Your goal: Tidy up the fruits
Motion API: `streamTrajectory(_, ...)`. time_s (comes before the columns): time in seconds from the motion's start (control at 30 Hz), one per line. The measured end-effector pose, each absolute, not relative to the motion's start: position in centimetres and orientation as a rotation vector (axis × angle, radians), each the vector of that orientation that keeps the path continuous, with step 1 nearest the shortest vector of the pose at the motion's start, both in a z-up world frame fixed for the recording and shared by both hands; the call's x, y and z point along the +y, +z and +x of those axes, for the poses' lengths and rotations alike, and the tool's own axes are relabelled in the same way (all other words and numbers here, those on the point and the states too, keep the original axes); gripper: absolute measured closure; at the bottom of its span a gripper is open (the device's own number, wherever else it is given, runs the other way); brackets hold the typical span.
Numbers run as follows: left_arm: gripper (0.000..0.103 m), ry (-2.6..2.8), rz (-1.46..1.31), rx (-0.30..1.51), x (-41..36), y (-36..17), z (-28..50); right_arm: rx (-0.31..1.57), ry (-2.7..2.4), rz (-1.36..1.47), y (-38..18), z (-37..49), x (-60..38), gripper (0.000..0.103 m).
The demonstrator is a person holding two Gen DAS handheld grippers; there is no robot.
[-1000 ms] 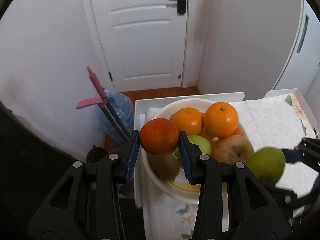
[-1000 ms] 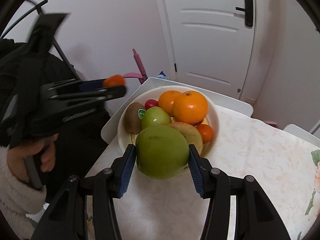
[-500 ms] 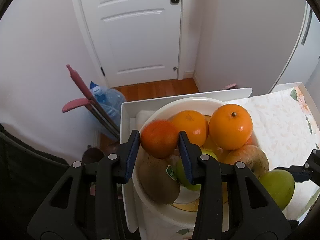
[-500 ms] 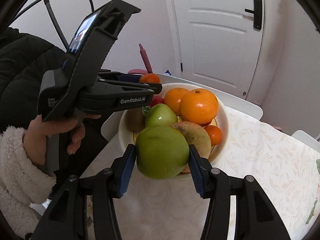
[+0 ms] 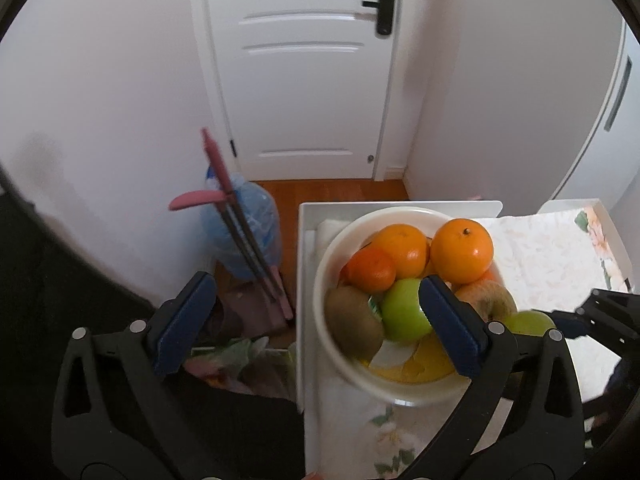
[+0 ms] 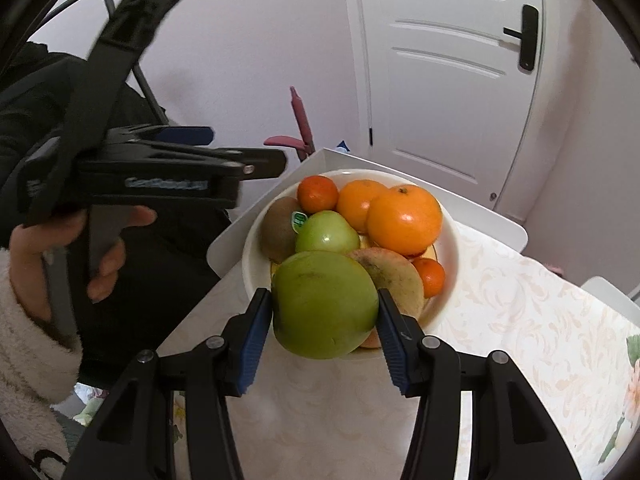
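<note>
A white bowl on the table holds oranges, a small tangerine, a kiwi, a green apple and a brownish apple. My left gripper is open and empty, back from the bowl's left rim; it also shows in the right wrist view. My right gripper is shut on a large green apple, held just above the bowl's near rim.
The table has a floral cloth and a white raised edge. Left of the table stand a blue water jug and pink-handled tools on the floor. A white door is behind.
My left gripper let go of the small tangerine, which now lies in the bowl, then opened wide and pulled back to the left. My right gripper still holds the green apple.
</note>
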State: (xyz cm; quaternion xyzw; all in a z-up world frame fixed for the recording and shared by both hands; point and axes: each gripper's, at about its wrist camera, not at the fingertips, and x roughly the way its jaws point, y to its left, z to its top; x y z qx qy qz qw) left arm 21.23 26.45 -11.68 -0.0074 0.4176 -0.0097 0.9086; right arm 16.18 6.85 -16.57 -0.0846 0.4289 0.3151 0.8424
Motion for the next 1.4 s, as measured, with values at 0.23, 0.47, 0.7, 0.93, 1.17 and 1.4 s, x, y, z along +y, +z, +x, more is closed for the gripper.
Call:
streamTrajectory(0.23,0.0,0.037,-0.061,0.861,28.6,-10.7,19.2,0.872,0.74,-0.236,-16.5,16.1,9.2,0.055)
streamTrajectory(0.47,0.0,0.05,-0.078,0.856,29.7,-10.6,18.0,0.822,0.783,-0.363,-18.6,15.7,12.0,0.055)
streamTrajectory(0.7,0.0,0.05,-0.077,0.854,30.0,-10.8,17.7,0.773,0.737,-0.451,-19.8,15.5,13.3,0.055)
streamTrajectory(0.93,0.0,0.032,-0.076,0.851,30.0,-10.6,17.4,0.723,0.69,-0.455,-19.3,14.9,13.0,0.024)
streamTrajectory(1.17,0.0,0.019,-0.046,0.835,28.6,-9.3,16.8,0.736,0.636,-0.406,-17.7,14.4,10.6,0.024)
streamTrajectory(1.4,0.0,0.028,-0.012,0.8,26.1,-6.6,14.8,0.736,0.589,-0.33,-14.6,13.6,6.8,0.024)
